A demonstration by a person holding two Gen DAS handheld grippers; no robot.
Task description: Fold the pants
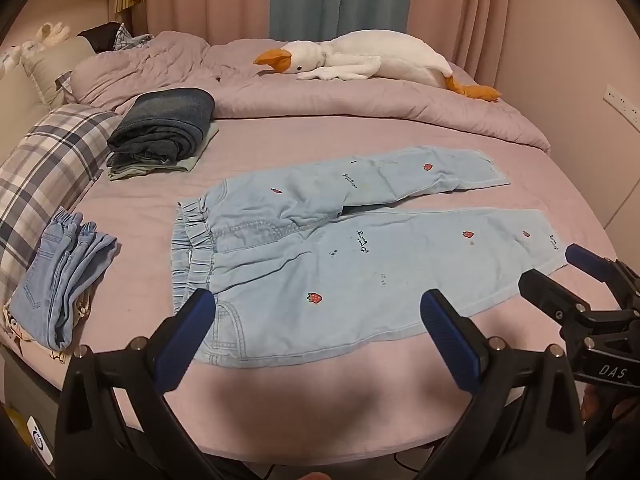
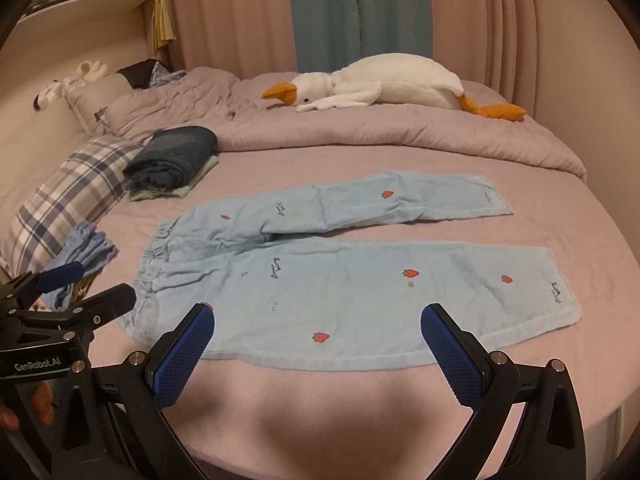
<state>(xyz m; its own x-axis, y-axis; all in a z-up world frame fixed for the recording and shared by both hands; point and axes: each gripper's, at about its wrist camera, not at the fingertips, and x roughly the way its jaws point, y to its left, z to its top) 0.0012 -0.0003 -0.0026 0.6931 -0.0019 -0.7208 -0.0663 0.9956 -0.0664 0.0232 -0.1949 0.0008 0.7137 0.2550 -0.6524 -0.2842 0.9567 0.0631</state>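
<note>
Light blue pants (image 1: pixel 320 256) with red strawberry prints lie flat on the pink bed, waistband to the left, both legs spread to the right; they also show in the right wrist view (image 2: pixel 340 280). My left gripper (image 1: pixel 316 308) is open and empty, above the near edge by the waistband. My right gripper (image 2: pixel 316 320) is open and empty, above the near edge of the near leg. The right gripper also shows in the left wrist view (image 1: pixel 560 272), and the left gripper in the right wrist view (image 2: pixel 92 284).
A stack of folded dark jeans (image 1: pixel 164 128) lies at the back left. Folded light denim (image 1: pixel 64 272) lies at the left edge beside a plaid pillow (image 1: pixel 44 164). A white goose plush (image 1: pixel 372 60) rests on the rumpled quilt (image 1: pixel 320 100) behind.
</note>
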